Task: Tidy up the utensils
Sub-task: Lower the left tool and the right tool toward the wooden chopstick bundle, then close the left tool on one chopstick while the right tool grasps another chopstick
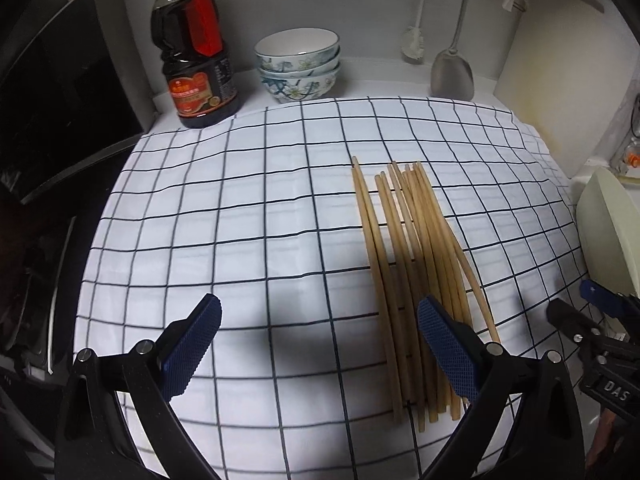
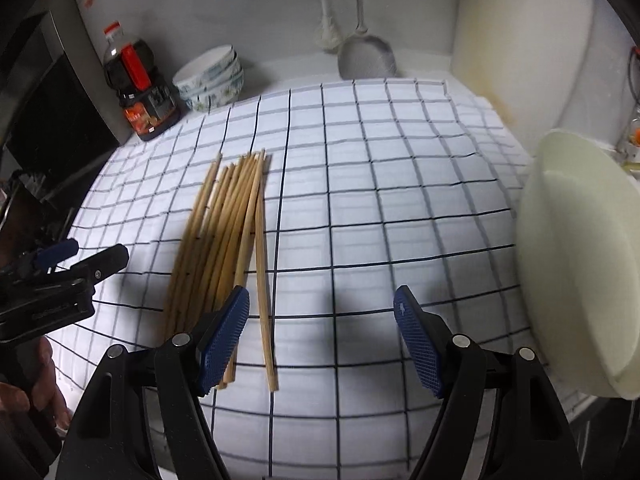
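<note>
Several wooden chopsticks (image 1: 408, 264) lie side by side in a loose bundle on a white cloth with a black grid (image 1: 240, 208). My left gripper (image 1: 320, 344) is open and empty just above the cloth; its right finger (image 1: 448, 352) overlaps the near ends of the bundle. In the right wrist view the chopsticks (image 2: 224, 240) lie left of centre. My right gripper (image 2: 322, 336) is open and empty, its left finger (image 2: 224, 336) over the bundle's near ends. Each gripper shows at the edge of the other's view.
A soy sauce bottle (image 1: 192, 52) and stacked floral bowls (image 1: 298, 64) stand at the back. A metal spatula (image 1: 454, 64) and a brush (image 1: 414, 44) hang on the wall. A pale cutting board (image 1: 560, 80) leans at right. A cream container (image 2: 580, 264) stands at the cloth's right edge.
</note>
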The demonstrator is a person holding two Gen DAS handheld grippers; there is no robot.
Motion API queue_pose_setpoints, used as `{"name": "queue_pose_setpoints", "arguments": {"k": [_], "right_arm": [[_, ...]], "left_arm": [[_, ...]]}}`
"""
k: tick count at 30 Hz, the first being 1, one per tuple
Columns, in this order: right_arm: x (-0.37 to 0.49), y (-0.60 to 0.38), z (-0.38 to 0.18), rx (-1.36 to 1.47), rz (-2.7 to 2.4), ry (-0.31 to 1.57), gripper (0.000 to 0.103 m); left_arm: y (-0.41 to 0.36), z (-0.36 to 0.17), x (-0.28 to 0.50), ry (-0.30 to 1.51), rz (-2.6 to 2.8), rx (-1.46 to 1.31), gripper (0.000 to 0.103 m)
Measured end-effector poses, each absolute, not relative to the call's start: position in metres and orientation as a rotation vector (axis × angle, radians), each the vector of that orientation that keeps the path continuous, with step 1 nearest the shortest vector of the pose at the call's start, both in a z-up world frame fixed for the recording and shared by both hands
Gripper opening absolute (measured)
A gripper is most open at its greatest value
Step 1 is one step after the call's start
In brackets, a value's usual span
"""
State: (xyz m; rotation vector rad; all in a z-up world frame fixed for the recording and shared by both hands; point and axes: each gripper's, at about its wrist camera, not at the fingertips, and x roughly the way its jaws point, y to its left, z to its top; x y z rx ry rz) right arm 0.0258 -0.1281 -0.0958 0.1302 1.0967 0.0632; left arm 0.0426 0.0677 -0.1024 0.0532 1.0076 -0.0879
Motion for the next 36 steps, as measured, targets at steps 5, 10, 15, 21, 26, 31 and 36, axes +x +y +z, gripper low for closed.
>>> {"name": "queue_pose_setpoints", "arguments": {"k": [5,10,15,21,26,31,36], "right_arm": [[0.037,-0.117,-0.117,0.108,0.053,1.093,0.072],[0.049,-0.109,-0.134,0.083,0.055,1.111,0.071],[0.057,-0.103,-0.142,0.039,0.062,1.109,0.071],[0.062,-0.096,-0.146,-0.018,0.077,1.098,0.071],[0.067,-0.098,-0.145,-0.022,0.090,1.078,0.058],[0.068,-0.106,-0.144,-0.016,0.078,1.078,0.048],[0.067,-0.113,-0.144,-0.010,0.074,1.087,0.048]], "left_arm": [[0.062,-0.122,0.054,1.015,-0.109,0.066,0.097],[0.063,-0.135,0.060,1.014,-0.093,0.041,0.097],[0.062,-0.145,0.061,1.023,-0.092,0.029,0.097],[0.065,-0.151,0.064,1.031,-0.069,0.008,0.097],[0.066,-0.155,0.067,1.037,-0.051,0.006,0.097],[0.069,-0.157,0.068,1.040,-0.038,0.001,0.097],[0.073,-0.161,0.071,1.052,-0.034,-0.004,0.098]]}}
